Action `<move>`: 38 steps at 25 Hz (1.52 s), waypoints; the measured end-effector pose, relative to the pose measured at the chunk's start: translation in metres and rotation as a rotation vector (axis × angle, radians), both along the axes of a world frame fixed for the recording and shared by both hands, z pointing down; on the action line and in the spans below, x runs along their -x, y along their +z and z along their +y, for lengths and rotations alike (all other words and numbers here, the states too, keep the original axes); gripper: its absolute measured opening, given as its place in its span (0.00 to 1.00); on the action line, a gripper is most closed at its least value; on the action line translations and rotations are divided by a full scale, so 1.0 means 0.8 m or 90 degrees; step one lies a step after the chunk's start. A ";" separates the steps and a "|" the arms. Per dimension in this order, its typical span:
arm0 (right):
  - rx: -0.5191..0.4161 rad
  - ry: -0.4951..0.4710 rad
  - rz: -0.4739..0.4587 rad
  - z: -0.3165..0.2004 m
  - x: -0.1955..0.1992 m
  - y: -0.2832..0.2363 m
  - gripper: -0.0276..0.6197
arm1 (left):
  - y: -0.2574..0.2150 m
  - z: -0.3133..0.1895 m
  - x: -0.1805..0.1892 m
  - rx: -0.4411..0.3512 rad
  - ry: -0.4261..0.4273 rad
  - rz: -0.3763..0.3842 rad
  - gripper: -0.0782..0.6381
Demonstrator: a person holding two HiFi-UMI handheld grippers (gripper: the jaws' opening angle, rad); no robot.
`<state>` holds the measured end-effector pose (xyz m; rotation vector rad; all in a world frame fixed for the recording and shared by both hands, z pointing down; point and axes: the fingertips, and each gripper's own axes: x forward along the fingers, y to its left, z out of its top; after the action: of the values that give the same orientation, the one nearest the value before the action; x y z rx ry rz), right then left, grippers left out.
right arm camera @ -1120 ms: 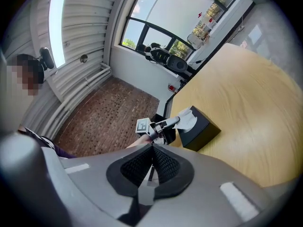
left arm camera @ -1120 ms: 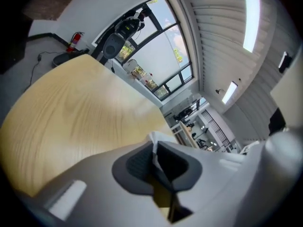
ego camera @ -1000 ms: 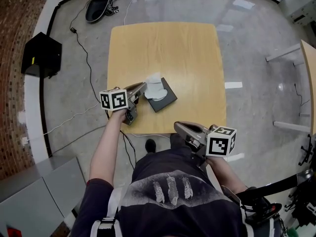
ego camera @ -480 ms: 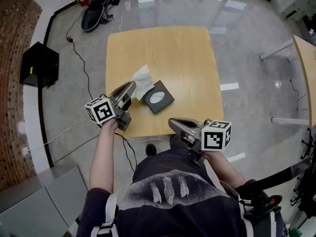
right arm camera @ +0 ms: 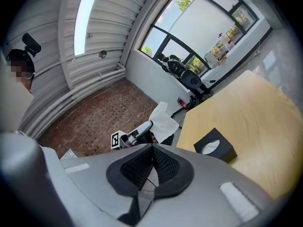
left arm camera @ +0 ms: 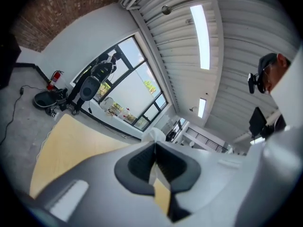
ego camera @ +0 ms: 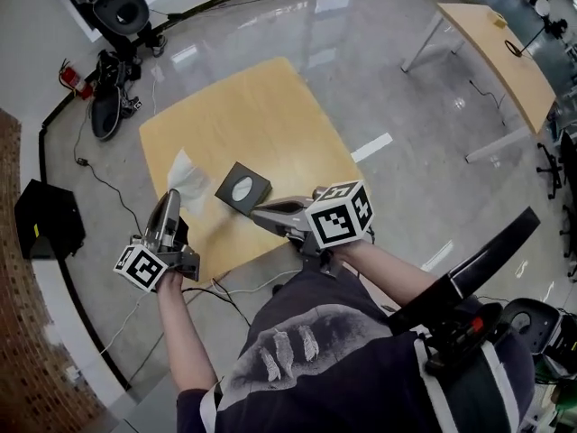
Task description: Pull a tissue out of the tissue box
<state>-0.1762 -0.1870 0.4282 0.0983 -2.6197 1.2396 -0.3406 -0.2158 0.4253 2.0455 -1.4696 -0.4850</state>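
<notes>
The black tissue box (ego camera: pixel 242 188) sits on the wooden table (ego camera: pixel 252 115) near its front edge, with tissue showing in its oval opening. In the right gripper view the tissue box (right arm camera: pixel 215 147) lies right of the jaws. My left gripper (ego camera: pixel 171 198) is shut on a white tissue (ego camera: pixel 185 171), which hangs free in the air left of the box. A bit of the tissue (left arm camera: pixel 154 135) pokes out above the closed left gripper (left arm camera: pixel 154 148). My right gripper (ego camera: pixel 261 213) hovers just in front of the box, and the right gripper (right arm camera: pixel 152 148) has its pads together with nothing between them.
A black case (ego camera: pixel 45 219) and cables lie on the floor at left. A fire extinguisher (ego camera: pixel 70 76) and dark equipment (ego camera: pixel 122 7) are beyond the table. A second table (ego camera: pixel 496 43) stands at the far right. A brick wall borders the left.
My left gripper has risen and drawn back to the left with the tissue, which has come free of the box. The right gripper has lifted a little. The head view has swung round.
</notes>
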 end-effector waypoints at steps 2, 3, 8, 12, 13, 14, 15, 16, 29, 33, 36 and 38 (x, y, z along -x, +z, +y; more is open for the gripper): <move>-0.013 0.001 -0.005 0.020 -0.007 -0.004 0.02 | -0.010 0.021 -0.013 -0.015 0.005 -0.018 0.11; -0.018 -0.001 -0.008 0.031 -0.010 -0.004 0.02 | -0.014 0.033 -0.019 -0.022 0.008 -0.025 0.11; -0.030 0.000 -0.010 0.084 -0.013 -0.007 0.02 | -0.029 0.083 -0.033 -0.042 0.018 -0.057 0.11; -0.028 0.006 0.004 0.121 -0.024 -0.007 0.02 | -0.042 0.122 -0.045 -0.053 0.014 -0.075 0.11; -0.027 0.008 0.008 0.130 -0.029 -0.006 0.02 | -0.043 0.131 -0.050 -0.054 0.014 -0.078 0.11; -0.026 0.010 0.010 0.139 -0.034 -0.005 0.02 | -0.043 0.141 -0.055 -0.053 0.016 -0.084 0.11; -0.026 0.011 0.010 0.147 -0.037 -0.005 0.02 | -0.041 0.150 -0.060 -0.050 0.019 -0.092 0.11; -0.026 0.013 0.010 0.154 -0.039 -0.004 0.02 | -0.040 0.158 -0.063 -0.046 0.021 -0.101 0.11; -0.054 0.007 -0.073 0.171 -0.097 -0.047 0.03 | -0.063 0.177 -0.142 -0.054 0.035 -0.113 0.11; -0.049 0.023 -0.077 0.172 -0.126 -0.042 0.03 | -0.070 0.177 -0.177 -0.056 0.054 -0.115 0.11; -0.023 0.028 -0.085 0.177 -0.147 -0.030 0.03 | -0.067 0.186 -0.202 -0.050 0.054 -0.109 0.11; -0.021 0.027 -0.085 0.180 -0.165 -0.027 0.03 | -0.065 0.195 -0.222 -0.043 0.054 -0.111 0.11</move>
<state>-0.0443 -0.0426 0.4066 0.0809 -2.7659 1.2581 -0.1628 -0.0600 0.3730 2.2414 -1.4765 -0.3332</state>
